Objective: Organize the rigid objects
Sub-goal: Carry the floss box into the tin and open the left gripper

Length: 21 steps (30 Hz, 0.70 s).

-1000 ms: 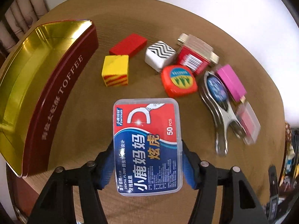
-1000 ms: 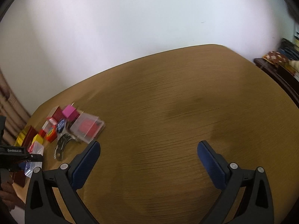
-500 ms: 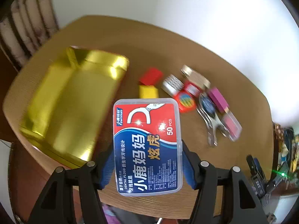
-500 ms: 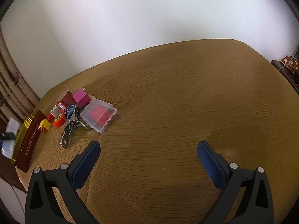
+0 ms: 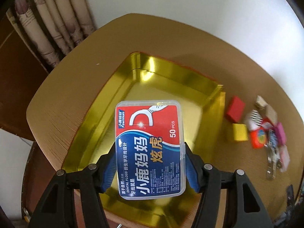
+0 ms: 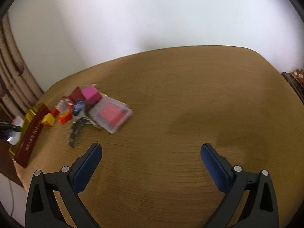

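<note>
My left gripper [image 5: 150, 165] is shut on a clear dental floss box [image 5: 149, 148] with a red and blue label, holding it in the air above the gold inside of the toffee tin [image 5: 171, 87]. In the right wrist view the same floss box [image 6: 16, 131] hangs over the tin [image 6: 30, 133] at the far left. My right gripper [image 6: 151, 163] stands open over bare wood, with nothing between its fingers. A cluster of small items lies right of the tin: a red block [image 5: 234, 109], a yellow block [image 5: 240, 132], an orange tape measure [image 5: 258, 138] and a pink block [image 6: 90, 94].
The round wooden table [image 6: 190, 104] stretches wide to the right of the cluster. A clear case with a pink insert [image 6: 111, 115] and a metal clip [image 6: 76, 129] lie at the cluster's near side. Curtains [image 5: 57, 19] hang behind the table's left edge, by a white wall.
My left gripper has carried the floss box up and left, from over the bare table to over the open tin. The right gripper's view has swung a little, bringing the cluster closer.
</note>
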{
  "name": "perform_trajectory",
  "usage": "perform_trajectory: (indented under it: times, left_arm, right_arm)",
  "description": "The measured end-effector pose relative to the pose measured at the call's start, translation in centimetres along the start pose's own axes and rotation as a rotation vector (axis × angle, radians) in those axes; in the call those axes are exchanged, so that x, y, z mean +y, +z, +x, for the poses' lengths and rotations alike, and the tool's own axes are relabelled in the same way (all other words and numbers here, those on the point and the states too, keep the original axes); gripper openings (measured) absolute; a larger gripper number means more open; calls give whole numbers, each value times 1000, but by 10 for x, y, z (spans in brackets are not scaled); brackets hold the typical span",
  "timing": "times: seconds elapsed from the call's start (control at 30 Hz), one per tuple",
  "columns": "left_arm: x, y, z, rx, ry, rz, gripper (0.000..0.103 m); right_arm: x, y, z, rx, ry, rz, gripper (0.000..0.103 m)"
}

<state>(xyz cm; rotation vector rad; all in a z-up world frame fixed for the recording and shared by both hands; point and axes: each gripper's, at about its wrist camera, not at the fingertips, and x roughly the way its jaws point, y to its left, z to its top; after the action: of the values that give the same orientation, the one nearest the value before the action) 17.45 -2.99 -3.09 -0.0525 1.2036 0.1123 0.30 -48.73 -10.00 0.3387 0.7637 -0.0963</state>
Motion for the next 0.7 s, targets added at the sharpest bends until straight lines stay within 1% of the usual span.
perform_trajectory:
  times: [0.13,0.17,0.23,0.3,0.37,0.43,0.53,0.6,0.7]
  left_arm:
    - [7,0,22,35,-5,-20,63]
    - [5,-1,27,40,-1,-21,63]
    - [6,-2,33,51,-11,-23,63]
    - [3,-2,37,62,-6,-11,64]
    - [2,-1,40,57,11,16,64]
    - [0,-2,39,59,16,40,64]
    - [-2,-3,38,65,15,53,64]
    - [-4,-3,39,64,23,58,64]
    - [0,-2,49,95,12,51,64]
  right_arm:
    - [31,10,2,23,117,-80,103]
    - [43,15,4,33,149,-124,102]
    - [60,25,9,33,161,-212,102]
    - [71,32,21,72,190,-292,100]
    - [76,43,36,123,206,-372,91]
    - [78,51,50,197,236,-445,88]
    - [79,57,61,256,217,-572,88]
    - [75,59,65,278,216,-624,88]
    - [70,66,76,309,217,-669,88]
